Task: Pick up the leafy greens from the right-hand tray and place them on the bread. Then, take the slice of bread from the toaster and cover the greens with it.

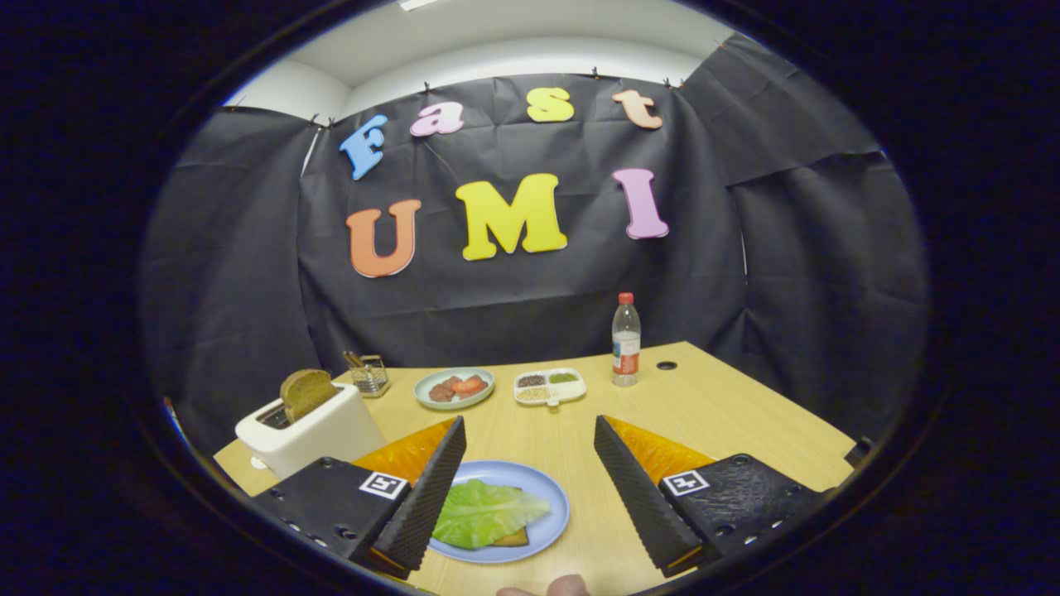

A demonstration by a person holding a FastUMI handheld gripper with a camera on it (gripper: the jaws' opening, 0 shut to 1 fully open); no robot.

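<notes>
toaster sitting left of the fingers, bread slice standing in its slot | gripper hovering with fingers spread, gripping nothing | greens lying on bread on blue plate between the fingers | bottle standing beyond

Leafy green covers most of bread slice, only corner peeking out. Left finger hides blue plate's near-left rim. Toaster swallows lower part of brown slice. Contents of divided tray and green plate too small to tell.
</notes>
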